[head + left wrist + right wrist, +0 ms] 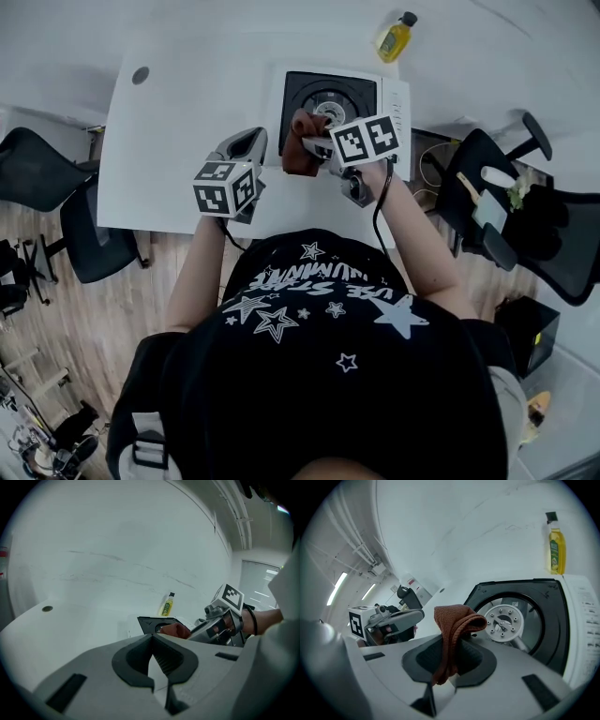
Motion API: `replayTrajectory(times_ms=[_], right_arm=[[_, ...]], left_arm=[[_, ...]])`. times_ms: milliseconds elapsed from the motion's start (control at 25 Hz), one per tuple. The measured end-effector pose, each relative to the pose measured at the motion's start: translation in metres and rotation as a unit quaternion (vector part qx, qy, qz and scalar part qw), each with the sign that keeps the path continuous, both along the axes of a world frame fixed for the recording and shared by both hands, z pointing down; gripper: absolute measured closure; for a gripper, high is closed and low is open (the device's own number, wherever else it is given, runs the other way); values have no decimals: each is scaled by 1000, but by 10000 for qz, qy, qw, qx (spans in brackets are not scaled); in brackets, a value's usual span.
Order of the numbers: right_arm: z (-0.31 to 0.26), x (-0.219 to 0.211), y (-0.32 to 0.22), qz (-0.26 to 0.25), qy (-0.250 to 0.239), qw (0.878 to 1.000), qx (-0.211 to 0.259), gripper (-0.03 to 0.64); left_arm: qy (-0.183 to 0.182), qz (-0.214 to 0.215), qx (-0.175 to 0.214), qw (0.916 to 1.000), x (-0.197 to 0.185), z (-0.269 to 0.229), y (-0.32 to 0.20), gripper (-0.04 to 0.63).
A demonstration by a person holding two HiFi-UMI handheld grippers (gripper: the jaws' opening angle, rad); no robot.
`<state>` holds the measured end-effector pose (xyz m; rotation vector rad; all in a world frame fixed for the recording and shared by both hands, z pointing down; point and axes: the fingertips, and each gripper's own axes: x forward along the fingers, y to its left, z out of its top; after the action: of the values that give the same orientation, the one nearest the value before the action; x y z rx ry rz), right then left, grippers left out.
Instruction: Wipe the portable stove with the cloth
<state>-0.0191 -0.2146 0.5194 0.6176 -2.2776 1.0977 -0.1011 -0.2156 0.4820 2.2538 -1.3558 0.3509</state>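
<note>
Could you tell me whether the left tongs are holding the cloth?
No, the left tongs are shut on nothing; the cloth hangs pinched in the right tongs.

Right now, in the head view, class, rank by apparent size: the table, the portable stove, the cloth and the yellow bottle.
1. table
2. portable stove
3. cloth and yellow bottle look about alike; the cloth is held nearer the camera, so I leave them unranked.
</note>
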Motion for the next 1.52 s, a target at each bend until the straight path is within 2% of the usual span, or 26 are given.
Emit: replayTrajectory(times_ms=[400,720,1520], right_arm=[[1,38,9,244,-129,9996,-89,549],[0,50,19,335,-377,9985,-194,549],[-18,58,31,300,-784,9963,-169,551]], left_arm=[[8,292,2,9996,30,0,-5,588],[-4,490,-3,9988,53,-1,-3,588],[-77,439,30,9990,58,-5,7,588]])
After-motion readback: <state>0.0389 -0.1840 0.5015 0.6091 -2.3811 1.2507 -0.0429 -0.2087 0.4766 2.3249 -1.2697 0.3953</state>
